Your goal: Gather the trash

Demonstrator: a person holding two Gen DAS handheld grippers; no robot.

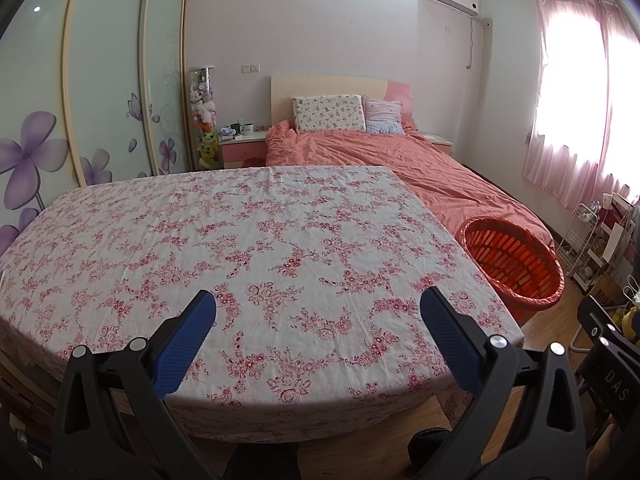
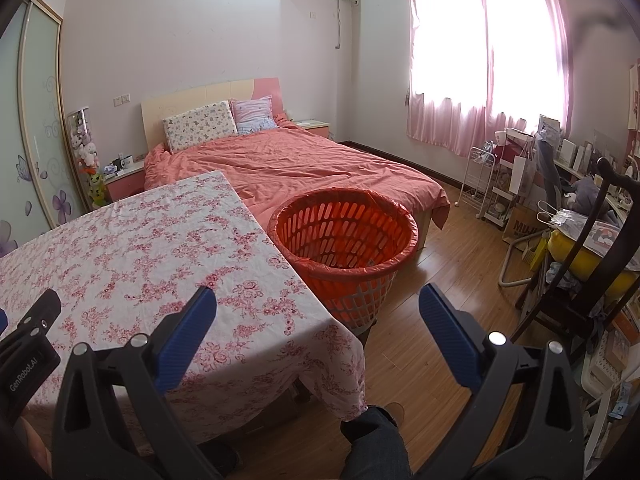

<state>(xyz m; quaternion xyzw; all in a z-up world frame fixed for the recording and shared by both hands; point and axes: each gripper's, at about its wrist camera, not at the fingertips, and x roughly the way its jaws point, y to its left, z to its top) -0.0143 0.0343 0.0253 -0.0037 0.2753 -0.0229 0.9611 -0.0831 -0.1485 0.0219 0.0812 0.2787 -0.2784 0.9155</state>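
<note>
Red-and-white flowered cloth covers the table (image 1: 256, 248), and nothing that reads as trash lies on it in either view; the cloth looks bare from edge to edge, though small scraps against so busy a print could be missed. The left gripper (image 1: 318, 308) hovers above the near edge of the table with its blue fingers (image 1: 188, 344) spread wide and nothing between them; the right gripper (image 2: 318, 306) stands just as wide and just as empty, held over the table's right-hand corner and the wooden floor (image 2: 440, 280).

The orange basket (image 2: 344, 236), lined with a thin red bag, stands on the floor just beside the table's right edge and near the foot of the bed (image 2: 288, 164). It lies ahead and slightly left of centre for the right gripper, but far off to the right for the left gripper, so the right hand is clearly the nearer one for any drop into it. Something pale may lie at the bottom of the basket; the slats hide too much to be sure.

By my reading the collecting is either done or the next piece lies outside both views; the coming move depends on finding it first, and anything picked up would travel rightward to the basket.
</note>
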